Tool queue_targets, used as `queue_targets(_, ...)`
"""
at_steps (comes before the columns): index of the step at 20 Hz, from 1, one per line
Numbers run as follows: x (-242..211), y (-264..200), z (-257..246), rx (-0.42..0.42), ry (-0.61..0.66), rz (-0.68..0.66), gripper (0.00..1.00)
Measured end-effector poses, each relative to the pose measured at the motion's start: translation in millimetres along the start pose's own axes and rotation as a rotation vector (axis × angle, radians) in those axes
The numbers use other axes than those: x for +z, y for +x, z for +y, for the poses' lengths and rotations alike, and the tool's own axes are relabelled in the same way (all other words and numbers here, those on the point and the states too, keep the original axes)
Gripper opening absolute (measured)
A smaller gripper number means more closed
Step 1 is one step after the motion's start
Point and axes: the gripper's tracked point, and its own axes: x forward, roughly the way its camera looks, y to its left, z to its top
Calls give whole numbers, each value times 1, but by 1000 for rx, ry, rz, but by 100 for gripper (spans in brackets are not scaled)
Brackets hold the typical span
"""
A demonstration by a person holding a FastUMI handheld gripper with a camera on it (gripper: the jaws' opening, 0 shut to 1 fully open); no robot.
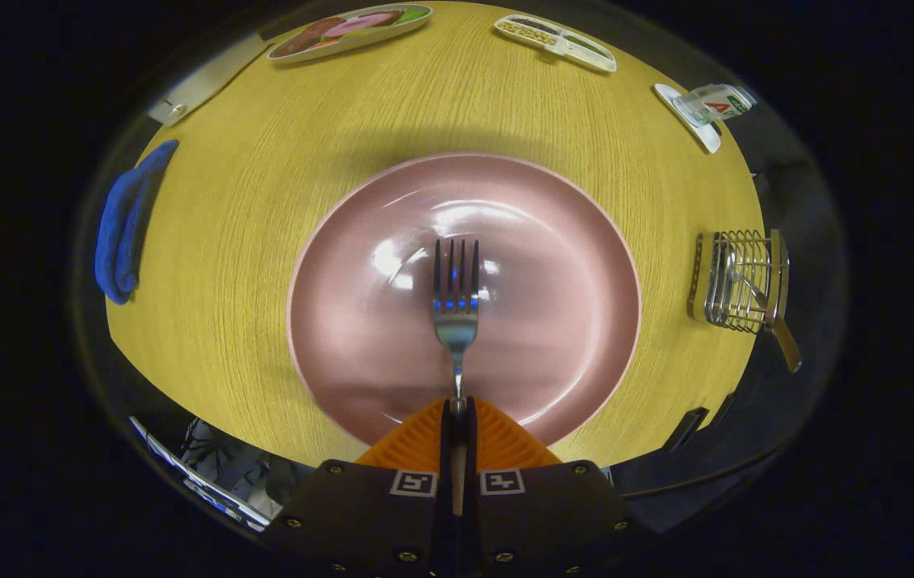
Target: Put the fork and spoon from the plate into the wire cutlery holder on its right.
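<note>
Fork handle end hidden btwn tongs; spoon bowl obscured in holder.

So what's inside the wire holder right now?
One utensil stands in the wire cutlery holder, its handle sticking out past the rim. Its head is too small to identify. The tool grips the fork over the plate.

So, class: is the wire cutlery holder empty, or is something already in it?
Not empty. A utensil stands in the wire cutlery holder, its handle sticking out, while the jaws are shut on the fork over the plate.

Gripper view looks steeply down (from close above) onto plate and table.
</note>
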Motion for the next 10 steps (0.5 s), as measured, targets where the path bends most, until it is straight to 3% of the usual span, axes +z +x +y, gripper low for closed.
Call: queue_targets(10,13,-69,-67,-168,105,27,5)
